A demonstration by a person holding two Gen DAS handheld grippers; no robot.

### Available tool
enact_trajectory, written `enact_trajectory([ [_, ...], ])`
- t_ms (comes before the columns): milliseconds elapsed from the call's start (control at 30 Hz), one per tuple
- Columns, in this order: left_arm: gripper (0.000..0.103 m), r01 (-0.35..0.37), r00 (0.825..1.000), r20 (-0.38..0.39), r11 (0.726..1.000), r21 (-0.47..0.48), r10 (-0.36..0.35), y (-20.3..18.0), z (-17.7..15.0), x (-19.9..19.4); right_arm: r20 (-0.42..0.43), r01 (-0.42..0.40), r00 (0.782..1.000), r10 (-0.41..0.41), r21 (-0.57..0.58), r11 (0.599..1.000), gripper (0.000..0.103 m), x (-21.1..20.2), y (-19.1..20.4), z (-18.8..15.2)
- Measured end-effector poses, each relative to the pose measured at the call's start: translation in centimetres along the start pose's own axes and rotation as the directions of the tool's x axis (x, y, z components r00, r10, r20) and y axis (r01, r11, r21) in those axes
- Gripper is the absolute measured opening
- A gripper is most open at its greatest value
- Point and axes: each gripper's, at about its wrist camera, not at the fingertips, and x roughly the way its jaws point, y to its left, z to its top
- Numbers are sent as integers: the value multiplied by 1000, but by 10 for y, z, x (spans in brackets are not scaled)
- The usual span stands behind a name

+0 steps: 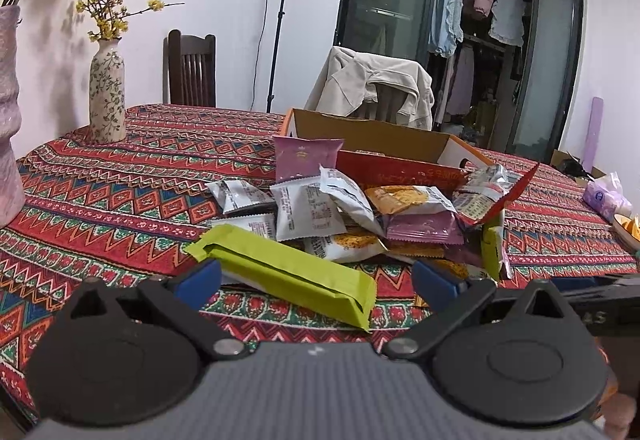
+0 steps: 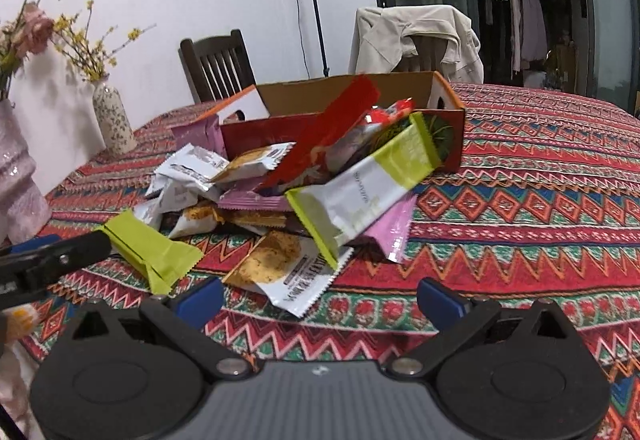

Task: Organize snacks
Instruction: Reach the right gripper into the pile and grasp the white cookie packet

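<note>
While both grippers hang low over the desk [image 1: 120, 176], nothing is actually being held: the left gripper [image 1: 316, 276] has its jaws spread wide, with the long green bar [image 1: 288, 272] lying on the cloth between the blue fingertips [image 1: 198, 276], and as far as I can see neither tip is pressing on it. Right gripper [image 2: 320, 304] is the same story, jaws released and apart, pointed at a cookie packet [image 2: 280, 268] lying flat on the striped tablecloth [image 2: 520, 208] just ahead of it

The snacks are mostly one messy heap [image 1: 340, 208] spilling out in front of a shallow cardboard box [image 1: 372, 138] near the middle of the desk. White wrappers, a purple one, a few cookie packs, all overlapping. A purple packet [image 1: 306, 156] leans against the box's near left corner. From the right side you can see a white and green pouch [image 2: 360, 192] propped at a slant across the pile, with a pink packet [image 2: 390, 232] under it and a red strip [image 2: 328, 132] angled up toward the box

Behind all that: a flowered vase [image 1: 107, 96] with yellow sprigs at the far left of the desk, a dark wooden chair [image 1: 191, 68], and a second chair with a beige jacket [image 1: 372, 84] thrown over it
</note>
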Motion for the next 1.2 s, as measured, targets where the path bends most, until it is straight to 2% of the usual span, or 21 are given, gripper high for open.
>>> enact_trajectory([
  [333,103,-24,1000,6,998,-55,24,25,-7,-1,-125,58,990,-57,7,998,103,56,28,21],
  [433,103,-26,1000,-2,997,-71,25,32,-9,1,-122,141,981,-148,-61,988,103,69,43,19],
  [533,103,-22,1000,-1,996,-83,22,38,-9,2,-76,144,986,-152,-106,984,103,69,50,14],
  [700,103,-26,1000,-6,994,-108,25,47,-11,3,-59,64,996,-72,-127,990,88,61,46,11],
  [867,103,-28,1000,-12,993,-118,27,50,-12,4,-55,15,998,-24,-161,987,85,47,44,3],
  [1100,103,-26,999,-21,995,-95,24,41,-7,3,-43,-20,999,15,-121,992,82,25,32,-4],
  [1133,103,-33,999,-28,995,-90,30,39,-5,4,-42,-29,999,24,-118,993,72,22,30,-5],
  [1200,103,-36,999,-38,996,-86,33,36,-3,6,-42,-55,998,51,-105,993,70,16,27,-7],
])
